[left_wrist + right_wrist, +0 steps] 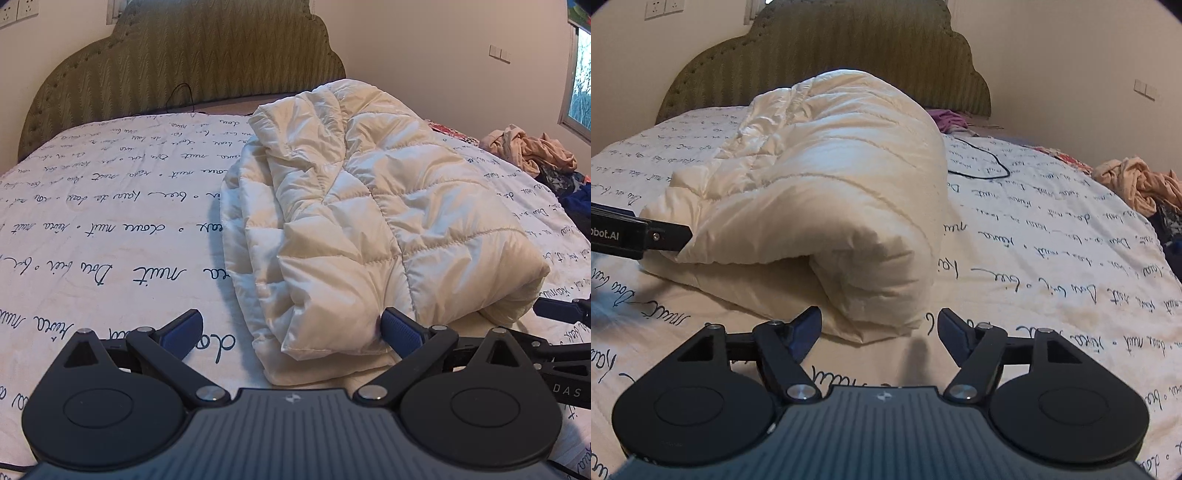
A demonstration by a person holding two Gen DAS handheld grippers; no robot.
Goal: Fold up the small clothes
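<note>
A cream quilted puffer jacket point(369, 221) lies folded in a thick bundle on the bed; it also shows in the right wrist view point(827, 192). My left gripper point(291, 330) is open at the bundle's near left corner, its right finger point(400, 330) touching the fabric edge, and holds nothing. My right gripper point(879, 330) is open just in front of the bundle's near right corner, empty. The left gripper's finger point(668, 236) shows at the jacket's left edge in the right wrist view.
The bed sheet point(110, 240) is white with dark handwriting print. A green padded headboard point(184, 62) stands behind. A pile of peach and dark clothes point(1137, 184) lies at the right edge. A black cable point(982, 162) and purple cloth point(949, 120) lie behind the jacket.
</note>
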